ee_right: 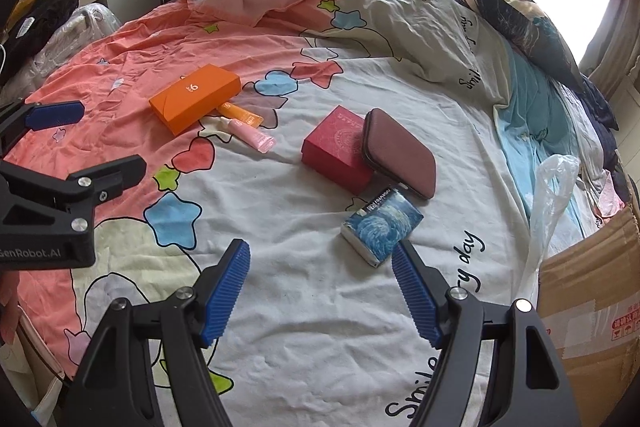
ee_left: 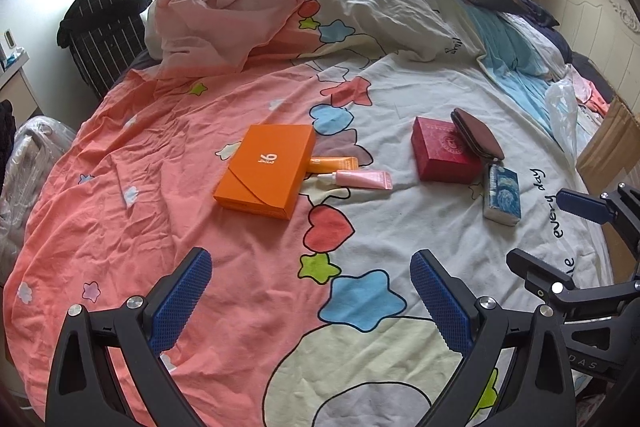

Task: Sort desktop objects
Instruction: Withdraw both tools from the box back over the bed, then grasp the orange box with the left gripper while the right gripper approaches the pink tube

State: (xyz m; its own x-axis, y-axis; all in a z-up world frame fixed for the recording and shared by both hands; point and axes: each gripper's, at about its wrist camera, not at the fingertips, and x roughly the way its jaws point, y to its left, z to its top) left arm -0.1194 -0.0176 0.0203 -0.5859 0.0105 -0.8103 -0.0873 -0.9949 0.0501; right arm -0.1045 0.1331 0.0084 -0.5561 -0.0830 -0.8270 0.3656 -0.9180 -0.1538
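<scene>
The left gripper [ee_left: 310,301], jaws spread and empty, has the orange box [ee_left: 265,169] ahead, its long axis slanting away. The right gripper [ee_right: 322,293], likewise spread, has the blue tissue pack [ee_right: 382,225] just beyond its fingertips, nearer.

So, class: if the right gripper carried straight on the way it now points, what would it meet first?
Probably the bedsheet. The right gripper stands open and empty, angled down at bare sheet. The blue tissue pack lies just beyond, towards its right finger; depth is unclear, so it might clip that.
</scene>
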